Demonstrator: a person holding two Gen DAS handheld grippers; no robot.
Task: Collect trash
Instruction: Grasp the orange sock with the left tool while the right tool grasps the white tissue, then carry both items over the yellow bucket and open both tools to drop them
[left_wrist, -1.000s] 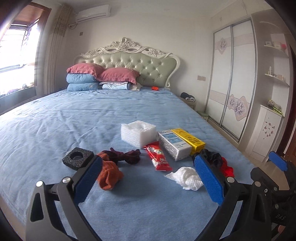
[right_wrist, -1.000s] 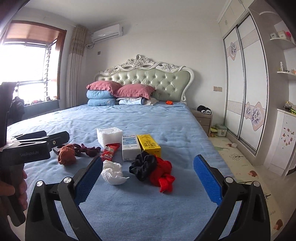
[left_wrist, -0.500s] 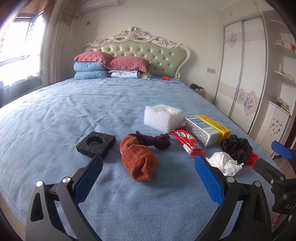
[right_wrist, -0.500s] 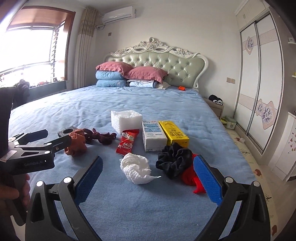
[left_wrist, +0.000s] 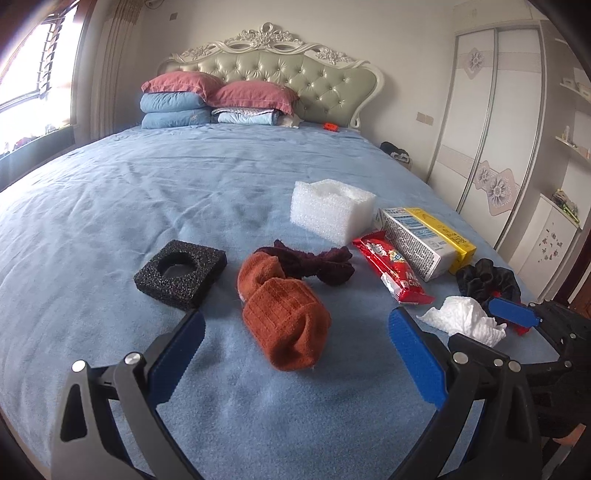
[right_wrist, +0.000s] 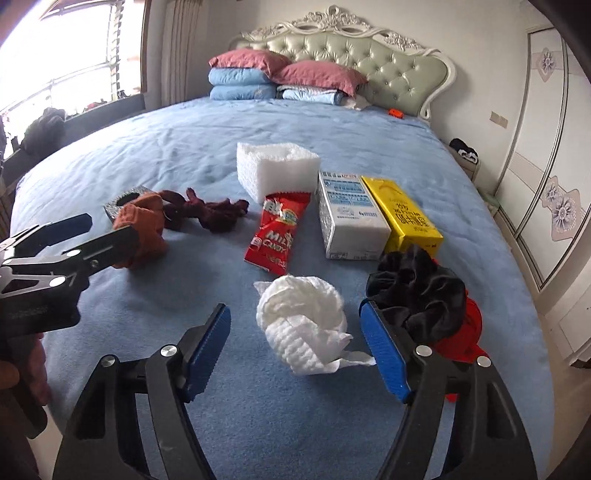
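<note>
On the blue bed lie a crumpled white tissue, a red candy wrapper, a white foam block, a black foam square, and a white and a yellow carton. My right gripper is open, its pads either side of the tissue, not touching. My left gripper is open around the near end of an orange sock. The tissue also shows in the left wrist view.
A dark red sock, a black scrunchie and a red cloth lie among the items. Pillows and the headboard stand at the far end. A wardrobe is on the right.
Both grippers have moved forward and down towards the bed. The left one has closed in on the orange sock, the right one on the tissue. Both stay open.
</note>
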